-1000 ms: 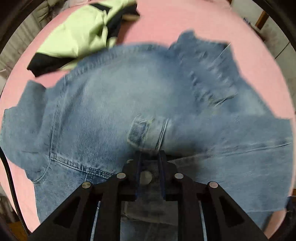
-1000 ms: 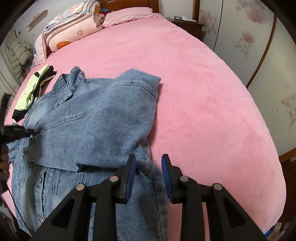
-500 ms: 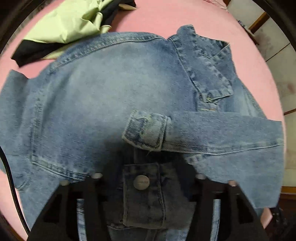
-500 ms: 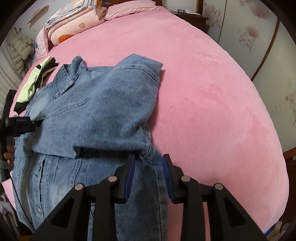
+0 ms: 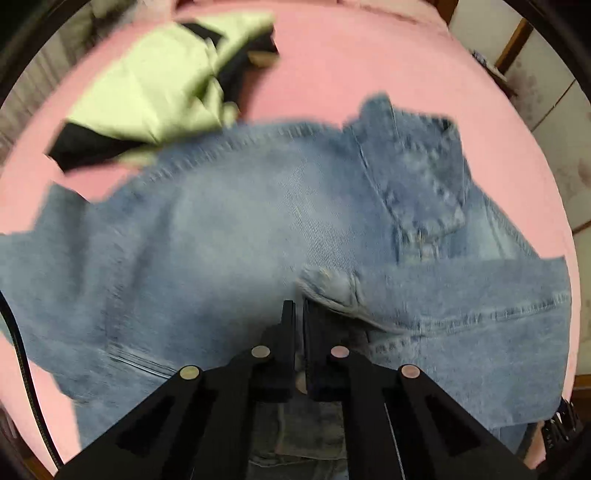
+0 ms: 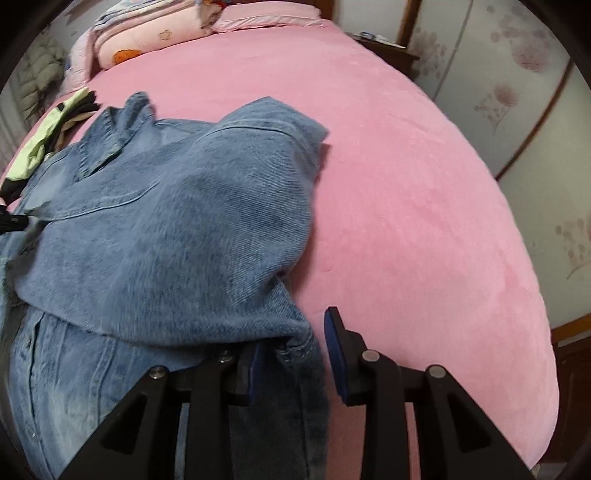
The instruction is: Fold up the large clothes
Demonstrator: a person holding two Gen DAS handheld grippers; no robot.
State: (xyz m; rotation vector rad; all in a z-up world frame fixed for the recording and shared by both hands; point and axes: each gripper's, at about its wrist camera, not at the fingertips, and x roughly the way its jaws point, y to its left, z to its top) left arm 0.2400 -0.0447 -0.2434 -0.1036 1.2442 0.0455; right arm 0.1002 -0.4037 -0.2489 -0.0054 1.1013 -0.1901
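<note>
Garment: denim jacket (image 6: 173, 236) lies spread on the pink bed (image 6: 406, 184), toward its left side in the right wrist view, front buttons showing near the lower edge.
Collar: collar (image 5: 417, 173) sits flat at the far end of the jacket, pointing away from the person.
Sleeve: one sleeve lies folded across the body, its cuff (image 5: 328, 286) resting near the middle of the jacket.
Left gripper: left gripper (image 5: 299, 314) hangs just beside that cuff with its jaws brought together; nothing seems caught between them, though blur makes this hard to confirm.
Right gripper: right gripper (image 6: 295, 343) stands with jaws partly apart at the jacket's right edge; a fold of denim lies between them, but the pads do not look pressed on it.
Other items: green and black garment (image 5: 159, 92) lies crumpled beyond the jacket; folded bedding (image 6: 147, 33) is stacked at the head of the bed.
Progress: early to middle, I judge. Sleeve folding looks done on one side; the body still lies at full length and the final folds remain.
</note>
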